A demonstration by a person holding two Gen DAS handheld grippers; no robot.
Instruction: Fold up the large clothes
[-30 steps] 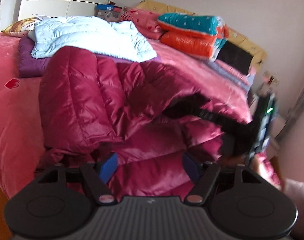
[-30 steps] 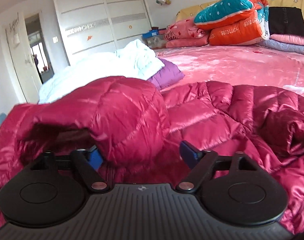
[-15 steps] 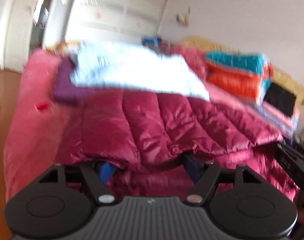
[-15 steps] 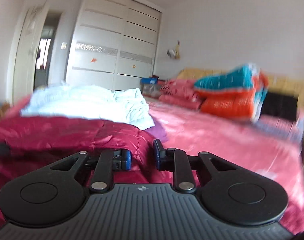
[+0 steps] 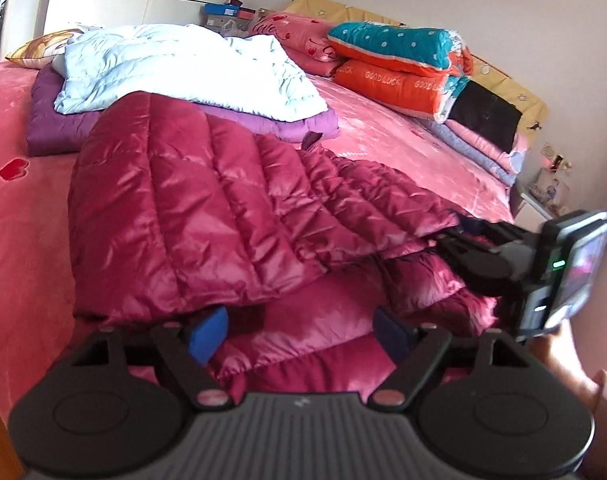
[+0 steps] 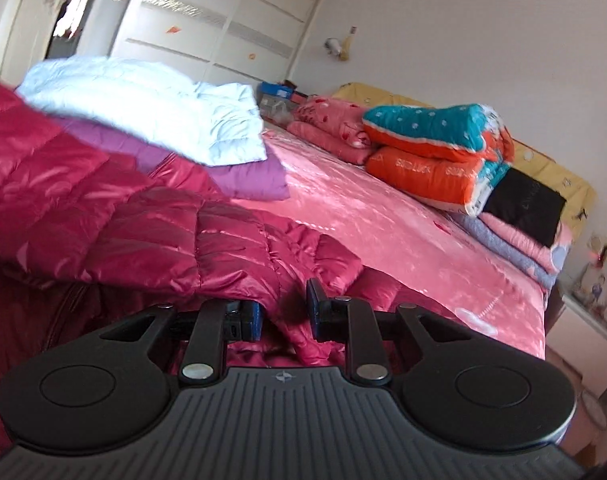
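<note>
Fingers pinching jacket hem, bare bedspread beyond

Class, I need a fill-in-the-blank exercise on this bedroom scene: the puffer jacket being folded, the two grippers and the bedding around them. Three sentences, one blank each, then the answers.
1. The quilted jacket spread on the bed is dark ____ in colour.
2. The pale blue jacket lies on top of a folded ____ jacket.
3. The teal polka-dot quilt is stacked on an ____ one printed GOOD LUCK.

Answers: red; purple; orange
</note>
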